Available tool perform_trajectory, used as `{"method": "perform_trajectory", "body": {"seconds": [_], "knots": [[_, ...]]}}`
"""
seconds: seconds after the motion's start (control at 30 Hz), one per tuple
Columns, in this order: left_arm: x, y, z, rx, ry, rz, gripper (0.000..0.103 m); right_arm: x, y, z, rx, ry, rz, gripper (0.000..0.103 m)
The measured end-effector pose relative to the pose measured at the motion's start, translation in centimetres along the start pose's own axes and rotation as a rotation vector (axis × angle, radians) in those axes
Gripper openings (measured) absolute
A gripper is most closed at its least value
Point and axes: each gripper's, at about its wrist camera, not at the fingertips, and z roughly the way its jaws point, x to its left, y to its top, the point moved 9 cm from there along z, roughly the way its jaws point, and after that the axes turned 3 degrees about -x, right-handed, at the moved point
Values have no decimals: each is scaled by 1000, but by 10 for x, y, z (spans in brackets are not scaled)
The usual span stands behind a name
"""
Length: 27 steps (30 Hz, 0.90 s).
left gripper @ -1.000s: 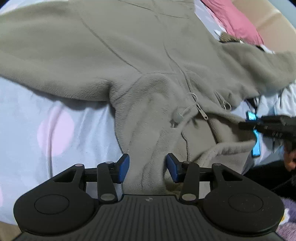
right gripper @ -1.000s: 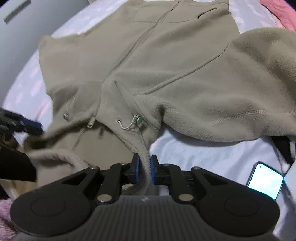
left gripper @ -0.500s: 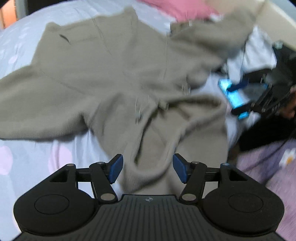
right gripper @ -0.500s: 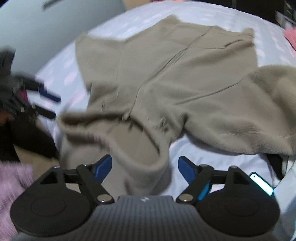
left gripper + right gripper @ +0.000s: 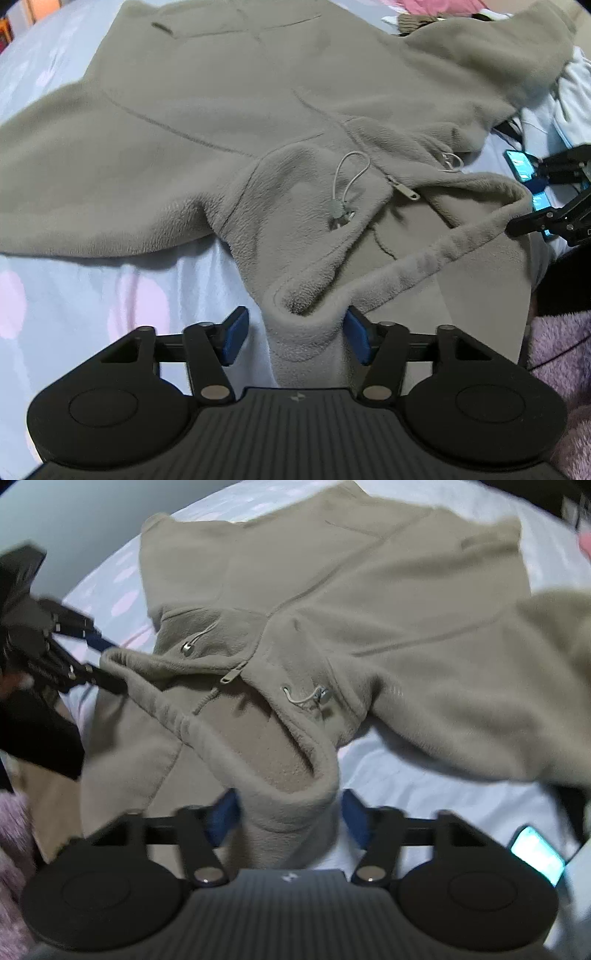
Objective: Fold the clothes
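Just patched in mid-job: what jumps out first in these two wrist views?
A big taupe fleece hoodie lies spread across the pale polka-dot bedsheet, filling both views. Its thick hood rim bunches up between the open fingers of the left gripper and, at its other end, the right gripper. A lit phone glows on the sheet at the lower right of the right wrist view.

No legible text, label, brand name or number in either view. A small pale emblem sits on the ribbed body of the left hand-held gripper [image 5: 296, 334] and another on the right hand-held gripper [image 5: 288, 814]; neither is readable as letters. The lit phone screen [image 5: 537, 854] at the right view's edge shows a glow only, content too blurred to read.
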Motion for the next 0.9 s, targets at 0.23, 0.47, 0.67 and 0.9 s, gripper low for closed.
{"method": "perform_trajectory", "body": {"seconds": [0.23, 0.47, 0.67, 0.9], "knots": [[20, -5, 33, 43, -49, -161, 44, -21, -7, 32, 68, 25, 146, 45], [17, -6, 22, 25, -3, -116, 55, -16, -11, 34, 64, -20, 116, 47], [-13, -9, -32, -87, 146, 163, 56, 17, -5, -26, -132, -140, -140, 63], [-73, -22, -63, -132, 118, 505, 56, 82, -5, -46, -193, -54, -499, 60]]}}
